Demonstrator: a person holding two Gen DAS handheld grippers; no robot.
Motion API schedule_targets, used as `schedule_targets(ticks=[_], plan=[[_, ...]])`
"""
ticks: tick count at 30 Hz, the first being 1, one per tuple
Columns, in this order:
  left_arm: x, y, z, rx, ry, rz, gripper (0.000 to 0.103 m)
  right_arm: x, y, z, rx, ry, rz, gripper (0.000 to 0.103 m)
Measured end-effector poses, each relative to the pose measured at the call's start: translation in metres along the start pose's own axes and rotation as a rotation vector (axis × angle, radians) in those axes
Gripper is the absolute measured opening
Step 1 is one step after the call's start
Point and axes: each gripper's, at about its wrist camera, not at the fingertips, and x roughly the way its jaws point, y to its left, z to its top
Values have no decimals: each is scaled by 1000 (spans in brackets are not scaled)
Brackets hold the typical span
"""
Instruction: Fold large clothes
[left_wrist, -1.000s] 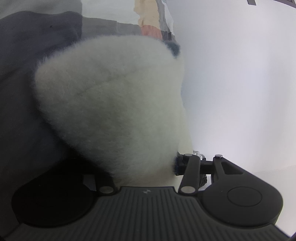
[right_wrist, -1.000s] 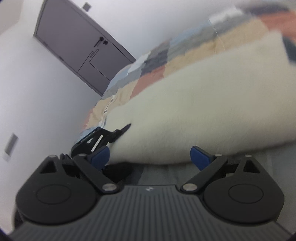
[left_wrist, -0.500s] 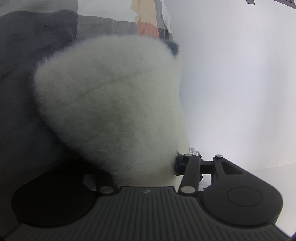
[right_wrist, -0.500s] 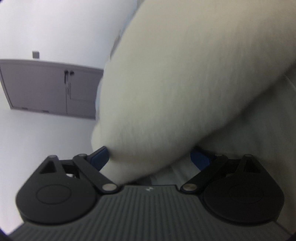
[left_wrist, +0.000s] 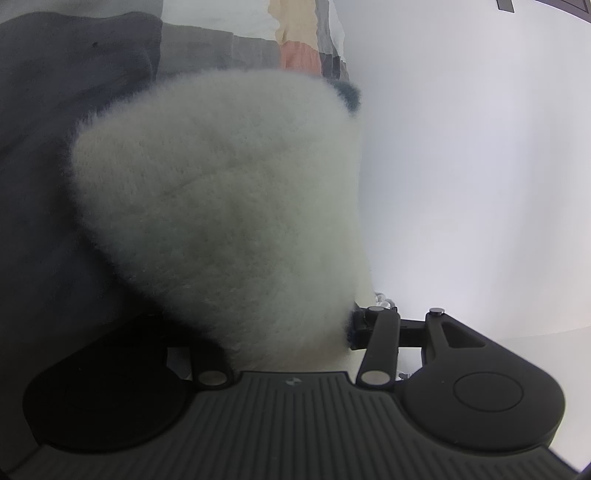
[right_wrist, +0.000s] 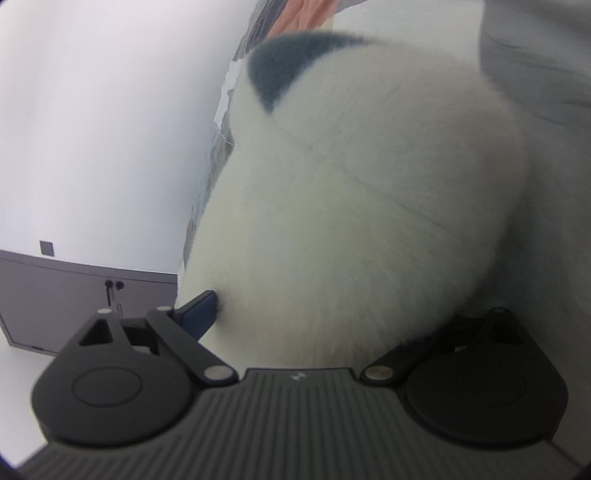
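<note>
A: Support surface? 
B: Bed with a patchwork cover (left_wrist: 295, 55), blocks of grey, peach, cream, white. 
A: What's lying on it? 
B: Fluffy white garment (left_wrist: 229, 206) bunched over it. Dark grey cloth (left_wrist: 55, 110) alongside, contact unclear.

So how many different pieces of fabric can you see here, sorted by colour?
Cream fluffy garment: 1, with a blue-grey patch
Dark grey cloth: 1
Multicoloured patchwork cover: 1
Total: 3
</note>
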Motion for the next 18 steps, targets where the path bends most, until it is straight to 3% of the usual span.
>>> schedule_targets(ticks=[2,3,7,10,18], plan=[[-1,-1,0,10,1,1,54,1,2,0,-21,-2,1,92],[-2,-2,0,18,3,2,54,0,4,-1,-37,-5,-1,76],[-8,-6,-5,45,-3,3,52,-12,14,2,-119,-27,12,48],[-18,-9,-7,73,-8,4,51,-23,24,-1,-184,-41,13,39],[-54,-22,-25,138,8,-13,50,-59,35,-8,-276,-34,63,37]])
